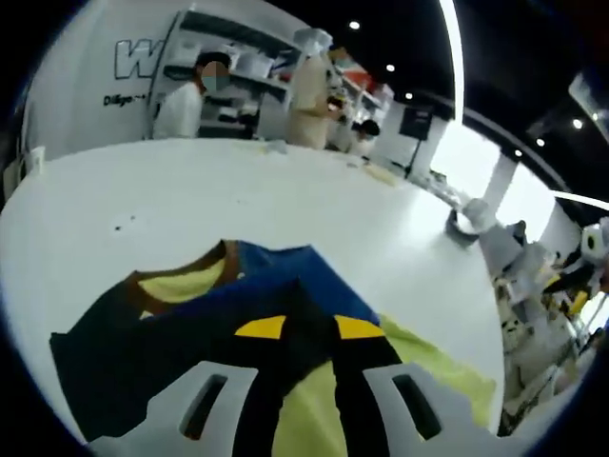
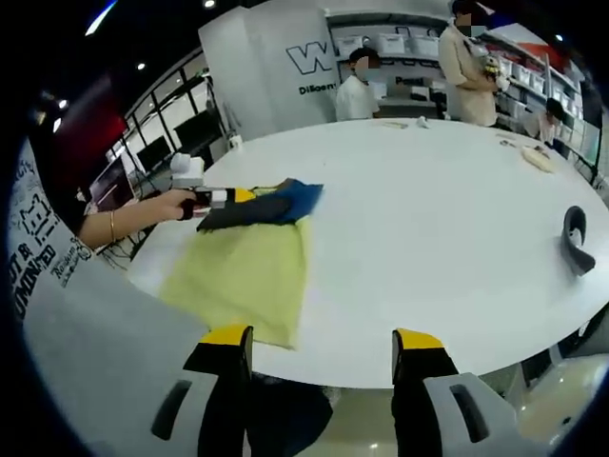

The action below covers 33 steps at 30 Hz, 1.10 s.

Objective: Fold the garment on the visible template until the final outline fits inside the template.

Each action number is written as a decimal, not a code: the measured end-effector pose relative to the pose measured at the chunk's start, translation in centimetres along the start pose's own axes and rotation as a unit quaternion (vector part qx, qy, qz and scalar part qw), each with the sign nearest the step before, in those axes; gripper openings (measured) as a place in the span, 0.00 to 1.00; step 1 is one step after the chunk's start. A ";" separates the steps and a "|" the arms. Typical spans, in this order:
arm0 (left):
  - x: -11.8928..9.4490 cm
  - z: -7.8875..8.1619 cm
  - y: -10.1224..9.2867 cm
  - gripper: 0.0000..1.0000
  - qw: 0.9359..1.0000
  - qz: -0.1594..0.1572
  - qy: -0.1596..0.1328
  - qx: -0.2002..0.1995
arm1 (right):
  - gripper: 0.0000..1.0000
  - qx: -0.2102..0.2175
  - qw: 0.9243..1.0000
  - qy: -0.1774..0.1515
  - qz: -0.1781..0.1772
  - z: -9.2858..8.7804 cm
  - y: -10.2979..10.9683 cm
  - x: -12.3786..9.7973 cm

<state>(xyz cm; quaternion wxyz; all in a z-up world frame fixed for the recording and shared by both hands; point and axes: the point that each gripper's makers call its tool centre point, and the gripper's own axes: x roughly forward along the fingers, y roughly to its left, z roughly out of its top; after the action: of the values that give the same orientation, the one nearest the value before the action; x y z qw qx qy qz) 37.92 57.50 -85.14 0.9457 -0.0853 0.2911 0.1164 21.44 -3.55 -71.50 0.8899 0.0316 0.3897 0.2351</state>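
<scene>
A dark navy and blue garment (image 1: 190, 333) with a brown collar lies bunched on a yellow-green template sheet (image 1: 428, 367) on the white table (image 1: 285, 200). My left gripper (image 1: 311, 328) is shut on a fold of the dark cloth, which fills the narrow gap between its yellow-tipped jaws. In the right gripper view a hand holds that left gripper (image 2: 217, 198) at the garment's (image 2: 271, 207) left end, on the far part of the template (image 2: 247, 276). My right gripper (image 2: 324, 343) hangs open over the table's near edge, with nothing between its jaws.
A black curved object (image 2: 576, 238) sits near the table's right edge. Small items (image 2: 538, 157) lie at the far side, where several people stand by shelves. A person's sleeve (image 2: 57, 276) is at the left. Bare white table (image 2: 428, 219) stretches right of the template.
</scene>
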 end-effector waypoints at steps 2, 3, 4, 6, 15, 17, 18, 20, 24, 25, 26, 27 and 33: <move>-0.6 -0.1 -0.4 0.16 1.000 0.001 -0.001 -0.014 | 0.56 0.002 1.000 0.001 0.003 0.0 0.1 0.0; -0.6 -0.2 -0.4 0.17 1.000 0.002 0.000 -0.016 | 0.56 0.001 1.000 0.002 0.004 -0.1 0.1 0.1; -0.7 -0.2 -0.4 0.17 1.000 0.003 0.002 -0.018 | 0.56 0.001 1.000 0.003 0.004 -0.2 0.1 0.1; -1.1 -0.4 -0.9 0.20 1.000 -0.010 0.021 -0.005 | 0.56 -0.002 1.000 0.003 0.005 -0.1 0.1 0.0; -2.0 -0.3 0.6 0.36 1.000 0.012 0.020 0.009 | 0.55 0.000 1.000 0.000 -0.001 -0.2 -1.0 -1.1; -2.0 -0.4 0.9 0.38 0.999 0.022 0.022 0.016 | 0.54 0.004 1.000 0.001 -0.002 -0.3 -1.1 -1.2; -1.5 -0.6 0.6 0.39 0.999 0.017 0.027 -0.008 | 0.54 0.005 1.000 0.003 -0.003 -0.5 -1.1 -1.2; -1.3 -0.3 1.1 0.40 0.999 0.035 0.032 0.009 | 0.53 0.011 1.000 0.001 -0.002 -0.6 -1.3 -1.2; -1.1 -0.3 1.2 0.42 0.998 0.054 0.028 0.007 | 0.53 0.013 1.000 0.005 0.002 -0.9 -1.1 -0.9; -1.0 -0.2 1.3 0.43 0.998 0.050 0.025 0.009 | 0.52 0.012 1.000 0.005 0.003 -0.8 -1.1 -0.9; -0.9 -0.4 1.1 0.43 0.998 0.048 0.025 0.008 | 0.52 0.017 1.000 0.002 0.006 -0.8 -1.0 -0.8; -0.9 -0.3 0.6 0.44 0.999 0.041 0.023 0.008 | 0.52 0.015 1.000 0.001 0.005 -0.7 -1.1 -0.8; -1.1 -0.4 -1.4 0.44 0.996 0.007 0.065 -0.067 | 0.51 -0.005 1.000 0.004 -0.014 -0.6 -1.9 -1.0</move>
<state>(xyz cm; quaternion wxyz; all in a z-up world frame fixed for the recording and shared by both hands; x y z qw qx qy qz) 37.27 55.88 -84.70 0.9161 -0.1540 0.3444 0.1361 21.22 -5.70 -71.69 0.8918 0.0209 0.3922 0.2247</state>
